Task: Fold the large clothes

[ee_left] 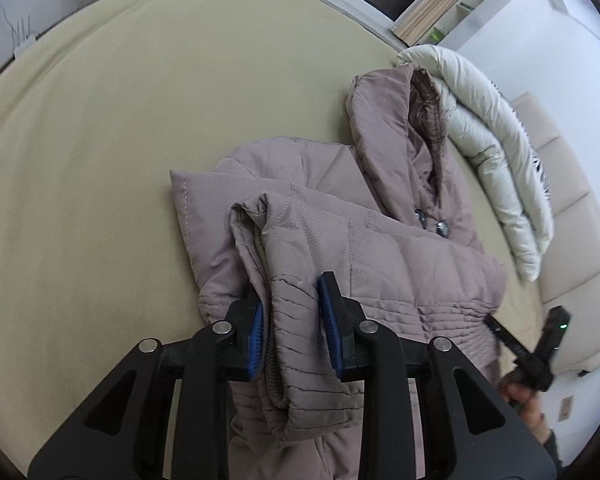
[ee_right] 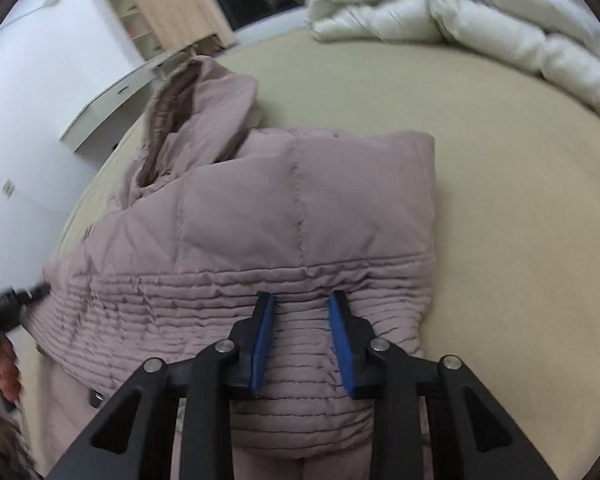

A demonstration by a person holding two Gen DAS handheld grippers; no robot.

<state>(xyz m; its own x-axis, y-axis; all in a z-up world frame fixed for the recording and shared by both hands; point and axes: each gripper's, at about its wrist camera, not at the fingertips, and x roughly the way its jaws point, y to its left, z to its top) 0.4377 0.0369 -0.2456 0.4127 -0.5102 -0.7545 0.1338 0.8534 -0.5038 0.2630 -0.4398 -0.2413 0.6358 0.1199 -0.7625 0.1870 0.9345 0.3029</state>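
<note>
Left wrist view: a mauve quilted hooded puffer jacket [ee_left: 380, 240] lies partly folded on a bed with a beige sheet [ee_left: 120, 140].
Jacket position: hood [ee_left: 388, 120] toward the far side, near a rolled cream duvet [ee_left: 484, 140]; a sleeve is laid over the body, its knit-lined cuff [ee_left: 284, 340] nearest the camera.
Left tool [ee_left: 290, 324]: jaws partly apart, astride the bunched cuff, which fills the gap. Whether the blue pads press it is unclear.
Right tool [ee_right: 302, 340]: jaws narrowed, astride the ribbed hem band [ee_right: 220, 292]. I cannot tell if fabric is pinched.
Person: a hand [ee_left: 528, 396] on the right tool's handle shows at the edge.
Handling, judged: light, puffy, soft; it should spring back after folding, and the smooth shell may slip.
Where to hold, judged: the stitched hem band and cuff, which are firmer than the padded panels.
</note>
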